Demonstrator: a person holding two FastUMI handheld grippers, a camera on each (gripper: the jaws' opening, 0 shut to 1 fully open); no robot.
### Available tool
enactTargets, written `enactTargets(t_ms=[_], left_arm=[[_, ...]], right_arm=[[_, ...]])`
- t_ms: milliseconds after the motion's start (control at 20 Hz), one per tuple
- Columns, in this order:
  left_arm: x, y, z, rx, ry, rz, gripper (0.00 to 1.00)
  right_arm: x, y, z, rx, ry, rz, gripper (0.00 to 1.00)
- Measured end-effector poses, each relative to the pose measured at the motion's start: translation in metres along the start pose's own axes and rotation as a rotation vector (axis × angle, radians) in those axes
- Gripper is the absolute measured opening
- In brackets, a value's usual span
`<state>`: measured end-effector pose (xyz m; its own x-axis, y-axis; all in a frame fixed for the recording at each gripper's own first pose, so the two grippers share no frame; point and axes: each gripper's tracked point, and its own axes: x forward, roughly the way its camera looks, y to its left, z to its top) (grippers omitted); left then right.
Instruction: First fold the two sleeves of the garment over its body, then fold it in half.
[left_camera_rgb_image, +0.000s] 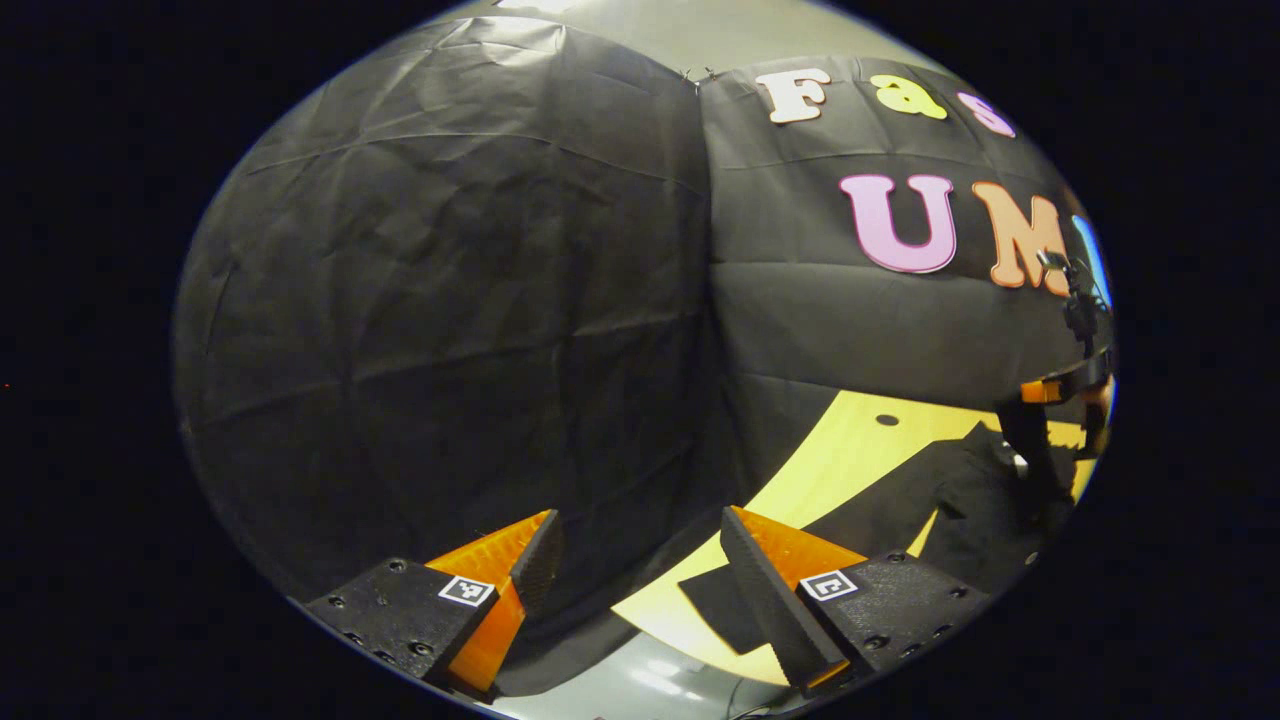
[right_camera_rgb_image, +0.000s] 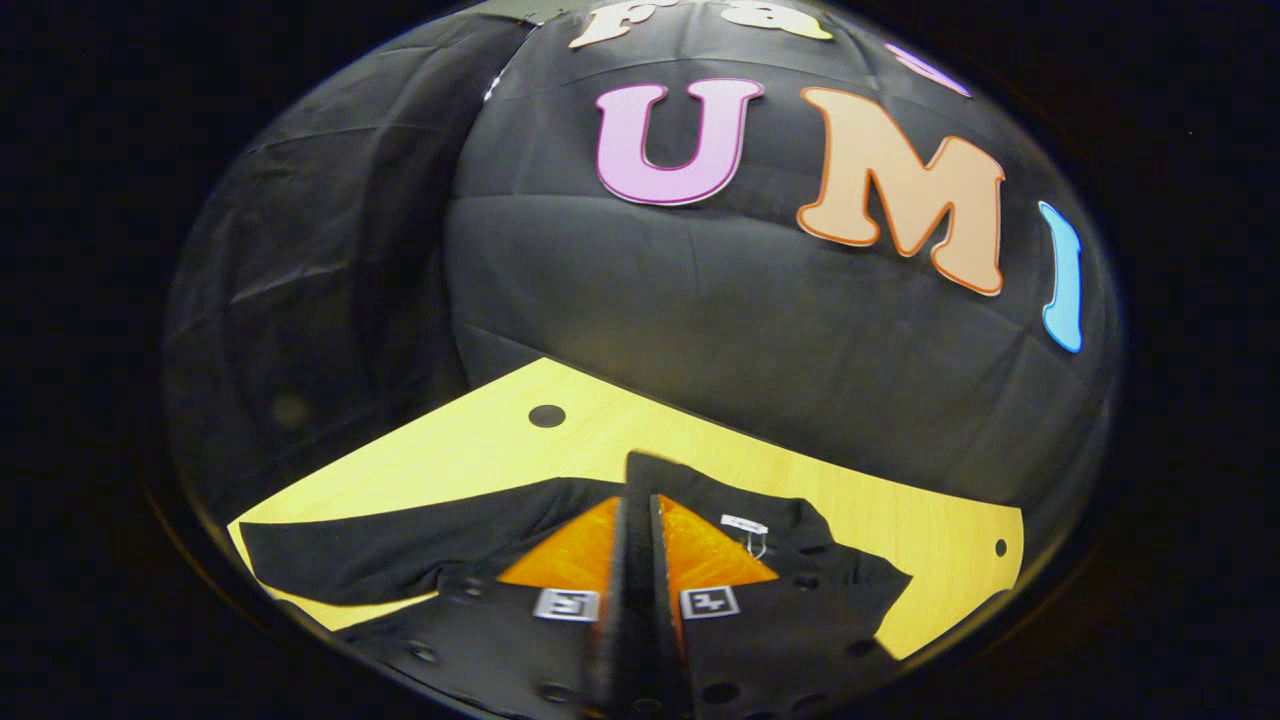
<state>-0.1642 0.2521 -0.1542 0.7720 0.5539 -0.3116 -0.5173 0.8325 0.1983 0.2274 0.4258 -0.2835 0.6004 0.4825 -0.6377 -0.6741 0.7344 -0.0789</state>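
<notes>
Plainly, the right gripper (right_camera_rgb_image: 640, 490) has its jaws pressed together, and a peak of the black garment (right_camera_rgb_image: 400, 550) rises right at their tips, so it seems pinched on cloth near the collar, though the closed fingers hide the contact itself. The garment lies spread on the yellow table (right_camera_rgb_image: 480, 450), one sleeve (right_camera_rgb_image: 330, 555) stretched flat toward the table's near-left edge, a small white tag (right_camera_rgb_image: 745, 524) showing beside the neckline. The left gripper (left_camera_rgb_image: 640, 545) hangs off the table's corner with its jaws wide apart and nothing between them; in its view the garment (left_camera_rgb_image: 900, 500) and the other gripper (left_camera_rgb_image: 1060, 400) sit far off at the rim.

The risk is a thin pinch: if only one layer or just the collar edge is caught, the fabric could slip out or drag the whole body askew, spoiling the sleeve fold. The garment's lower half is cut off behind the fingers, and black cloth against black wall blurs its outline.
</notes>
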Motion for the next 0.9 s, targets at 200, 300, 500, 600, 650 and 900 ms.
enactTargets(t_ms=[200,300,500,600,650,900], left_arm=[[0.0,-0.005,-0.014,-0.007,0.022,-0.027,1.0],[0.007,-0.018,-0.021,-0.031,0.034,-0.055,1.0],[0.02,-0.056,-0.031,-0.047,0.063,-0.128,0.95],[0.028,-0.077,-0.037,-0.044,0.076,-0.168,0.95],[0.032,-0.087,-0.043,-0.041,0.092,-0.185,0.95],[0.047,-0.107,-0.085,-0.017,0.206,-0.213,0.95]], right_arm=[[-0.006,0.019,0.001,-0.013,-0.01,-0.007,0.99],[-0.011,0.008,0.001,-0.025,-0.014,-0.034,1.0],[-0.04,-0.022,0.009,0.035,-0.05,-0.064,0.99],[-0.063,-0.042,0.015,0.067,-0.085,-0.084,0.99],[-0.077,-0.05,0.016,0.086,-0.095,-0.092,0.99],[-0.153,-0.104,0.03,0.13,-0.198,-0.168,0.96]])
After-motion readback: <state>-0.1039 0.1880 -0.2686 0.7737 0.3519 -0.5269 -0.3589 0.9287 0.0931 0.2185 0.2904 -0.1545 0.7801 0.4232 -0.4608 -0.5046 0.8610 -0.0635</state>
